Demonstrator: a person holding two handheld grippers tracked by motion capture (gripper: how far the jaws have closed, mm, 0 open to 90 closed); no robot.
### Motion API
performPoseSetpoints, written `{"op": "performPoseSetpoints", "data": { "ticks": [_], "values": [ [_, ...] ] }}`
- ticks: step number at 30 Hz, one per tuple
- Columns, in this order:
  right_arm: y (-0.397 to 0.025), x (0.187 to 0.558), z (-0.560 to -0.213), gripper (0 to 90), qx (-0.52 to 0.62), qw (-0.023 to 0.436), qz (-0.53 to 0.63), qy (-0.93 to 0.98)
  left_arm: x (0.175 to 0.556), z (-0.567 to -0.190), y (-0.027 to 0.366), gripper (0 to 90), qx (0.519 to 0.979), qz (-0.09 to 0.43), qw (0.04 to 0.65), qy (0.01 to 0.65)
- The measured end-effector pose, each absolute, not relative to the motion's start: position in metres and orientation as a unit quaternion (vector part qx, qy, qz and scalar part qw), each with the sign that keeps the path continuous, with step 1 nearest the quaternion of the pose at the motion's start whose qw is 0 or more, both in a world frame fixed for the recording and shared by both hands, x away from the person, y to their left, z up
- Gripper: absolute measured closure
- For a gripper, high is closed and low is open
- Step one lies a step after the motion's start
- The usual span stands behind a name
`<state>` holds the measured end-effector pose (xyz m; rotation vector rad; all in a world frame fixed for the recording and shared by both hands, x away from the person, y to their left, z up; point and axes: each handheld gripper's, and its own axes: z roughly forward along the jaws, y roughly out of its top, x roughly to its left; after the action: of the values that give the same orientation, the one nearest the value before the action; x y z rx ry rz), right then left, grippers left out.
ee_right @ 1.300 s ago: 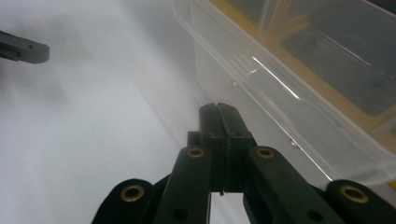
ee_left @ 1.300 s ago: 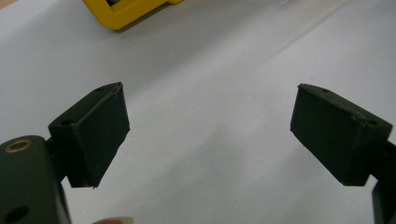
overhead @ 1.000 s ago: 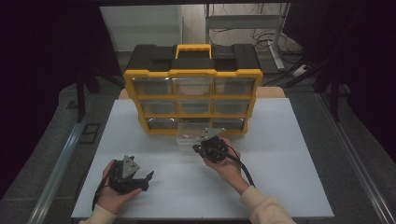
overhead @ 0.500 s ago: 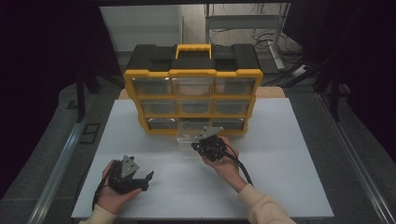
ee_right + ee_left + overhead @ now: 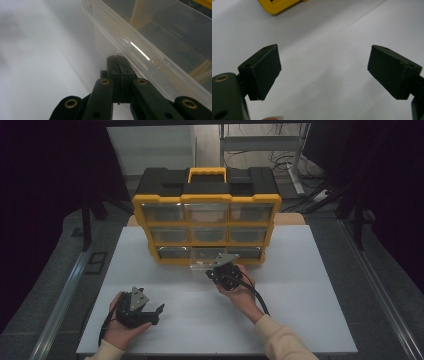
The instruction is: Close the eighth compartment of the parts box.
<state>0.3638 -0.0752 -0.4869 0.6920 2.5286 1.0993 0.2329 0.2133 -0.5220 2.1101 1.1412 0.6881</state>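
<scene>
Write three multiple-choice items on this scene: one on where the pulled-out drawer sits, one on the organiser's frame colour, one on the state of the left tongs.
1. Which drawer of the organiser is pulled out?
A. top left
B. bottom middle
C. middle right

2. What colour is the organiser's frame?
A. yellow
B. red
C. blue

3. How do the left tongs stand?
A. shut on a screw
B. shut on nothing
C. open, holding nothing

Answers:
1 B: in the high view the clear drawer juts out from the middle of the bottom row, with the right tongs at its front; the right gripper view shows their jaws closed against its front lip.
2 A: the frame around the clear drawers is yellow, with a black top.
3 C: the left gripper view shows the two jaws wide apart over the bare white table.
</scene>
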Motion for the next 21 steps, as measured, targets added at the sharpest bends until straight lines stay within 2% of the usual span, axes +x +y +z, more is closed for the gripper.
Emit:
{"op": "performPoseSetpoints", "data": {
  "ticks": [21],
  "values": [
    [-0.074, 0.375, -0.490, 90.0, 0.250, 0.153, 0.383, 0.876, 0.233, -0.522, 0.214, 12.1, 0.804, 0.261, 0.314, 0.432]
  ]
}}
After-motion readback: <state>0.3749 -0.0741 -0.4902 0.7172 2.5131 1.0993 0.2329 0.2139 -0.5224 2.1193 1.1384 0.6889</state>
